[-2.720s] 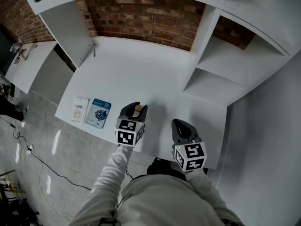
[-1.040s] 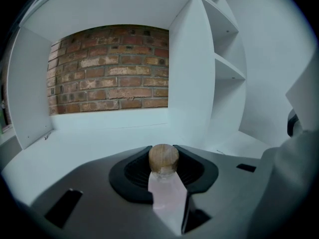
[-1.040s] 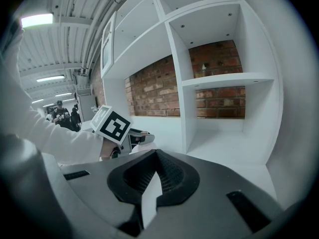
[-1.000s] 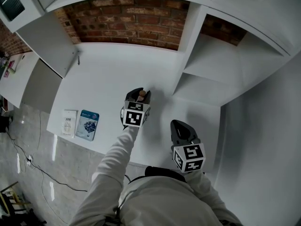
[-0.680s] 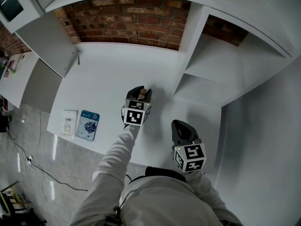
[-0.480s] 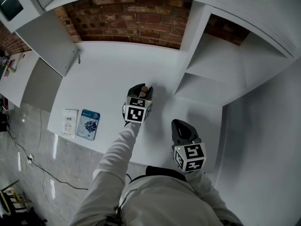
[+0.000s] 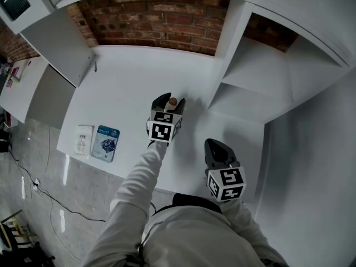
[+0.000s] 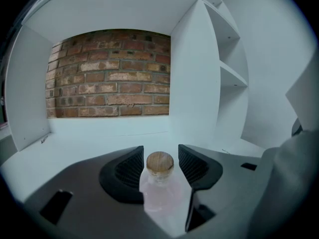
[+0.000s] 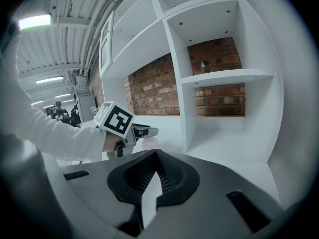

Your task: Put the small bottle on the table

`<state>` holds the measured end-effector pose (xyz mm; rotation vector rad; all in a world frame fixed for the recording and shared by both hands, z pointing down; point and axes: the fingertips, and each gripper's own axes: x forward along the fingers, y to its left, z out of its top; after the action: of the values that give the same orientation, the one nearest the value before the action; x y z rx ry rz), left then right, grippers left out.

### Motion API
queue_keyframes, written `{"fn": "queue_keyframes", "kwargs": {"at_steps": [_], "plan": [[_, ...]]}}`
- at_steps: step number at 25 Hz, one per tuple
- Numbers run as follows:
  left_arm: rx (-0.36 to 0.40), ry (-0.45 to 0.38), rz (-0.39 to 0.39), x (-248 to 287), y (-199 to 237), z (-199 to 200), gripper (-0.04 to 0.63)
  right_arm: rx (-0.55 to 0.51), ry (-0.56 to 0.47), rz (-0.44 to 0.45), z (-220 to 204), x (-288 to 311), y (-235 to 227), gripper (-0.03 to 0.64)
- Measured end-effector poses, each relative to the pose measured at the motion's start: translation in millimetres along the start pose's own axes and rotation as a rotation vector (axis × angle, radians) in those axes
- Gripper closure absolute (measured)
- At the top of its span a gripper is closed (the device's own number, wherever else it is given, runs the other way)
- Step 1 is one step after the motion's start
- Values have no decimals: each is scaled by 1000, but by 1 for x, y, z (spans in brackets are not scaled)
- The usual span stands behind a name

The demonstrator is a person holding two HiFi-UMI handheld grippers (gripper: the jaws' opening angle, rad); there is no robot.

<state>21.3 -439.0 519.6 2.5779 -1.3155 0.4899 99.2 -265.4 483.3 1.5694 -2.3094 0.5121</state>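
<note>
Head view, we counted one small bottle [image 8: 160,164] between the jaws of our left gripper [image 7: 167,100], which had just been opening clear of it, right gripper [image 7: 213,144] with jaws together, plus two packets [image 7: 84,141] [image 7: 105,143].

Head view: the marker cube [image 7: 164,130] of the left gripper [image 7: 170,101] covers the body of the small bottle [image 7: 173,101]; only the cork top shows. Print on the white packet [image 7: 84,141] and the blue packet [image 7: 105,143] is too small to read.

Left gripper view: the bottle sits between jaws that have just been opening. Its base is hidden below the gripper body, so contact with the table [image 7: 128,82] cannot be confirmed.

Right gripper view: the bottle is only a pale blur, and the distant people [image 9: 62,112] are too small to make out.
</note>
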Motion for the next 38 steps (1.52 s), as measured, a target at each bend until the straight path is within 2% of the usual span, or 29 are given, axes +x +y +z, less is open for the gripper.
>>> {"fn": "queue_keyframes", "kwargs": {"at_steps": [9, 11, 22, 30, 38], "plan": [[-88, -100, 41, -48, 9, 18, 382, -6, -16, -3, 4, -3, 0, 589], [-98, -113, 52, -60, 11, 17, 407, -9, -19, 0, 4, -4, 2, 589], [-138, -83, 107, -135, 11, -22, 509, -50, -46, 50, 6, -17, 28, 589], [-128, -49, 141, -188, 6, -47, 546, -73, -60, 90, 5, -30, 49, 589], [-174, -40, 170, -240, -7, -70, 560, -105, -66, 126, 2, -44, 74, 589]]}}
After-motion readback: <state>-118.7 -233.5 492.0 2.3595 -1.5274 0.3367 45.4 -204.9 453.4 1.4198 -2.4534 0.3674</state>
